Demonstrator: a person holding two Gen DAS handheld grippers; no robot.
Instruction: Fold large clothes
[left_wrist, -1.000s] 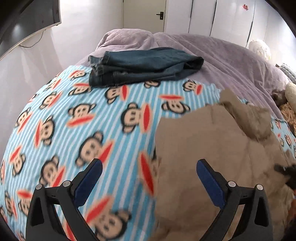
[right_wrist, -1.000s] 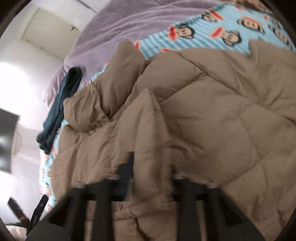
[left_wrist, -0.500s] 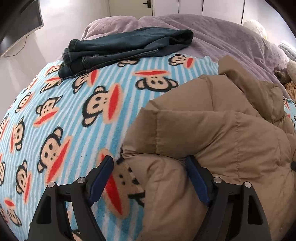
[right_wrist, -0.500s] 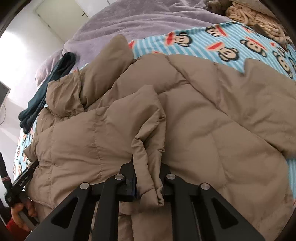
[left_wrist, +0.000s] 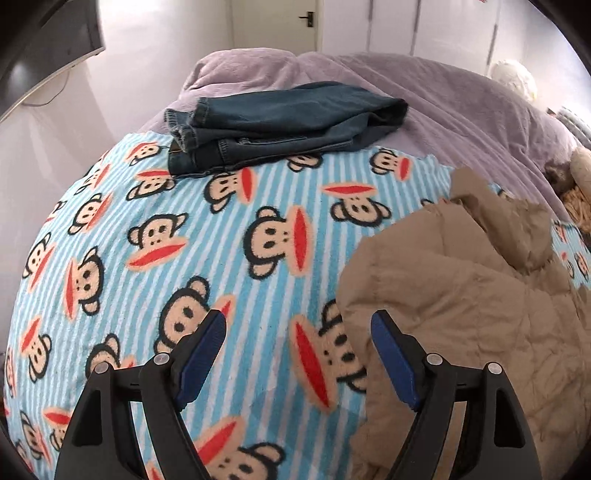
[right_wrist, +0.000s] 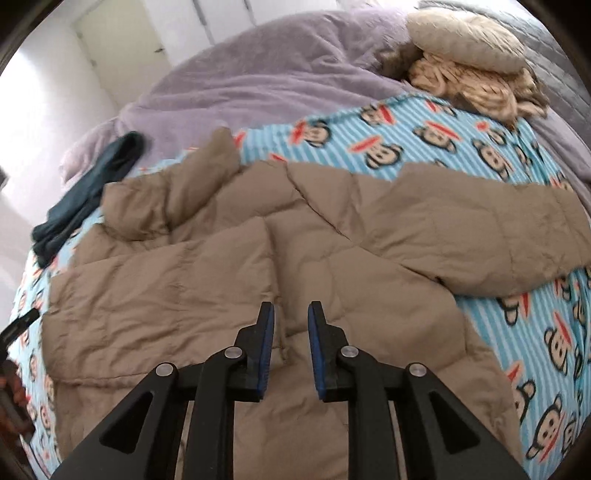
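Now the tan coat lies spread on the monkey blanket, one sleeve folded over its body. Right gripper is opening, nothing between its pads; left gripper stands wide, empty, at the coat's edge.

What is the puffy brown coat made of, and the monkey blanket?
The brown coat looks like thin matte woven shell, probably nylon, over soft filling: stitched puffy panels, fine wrinkles. The monkey blanket looks like fleece: its printed surface is fuzzy.
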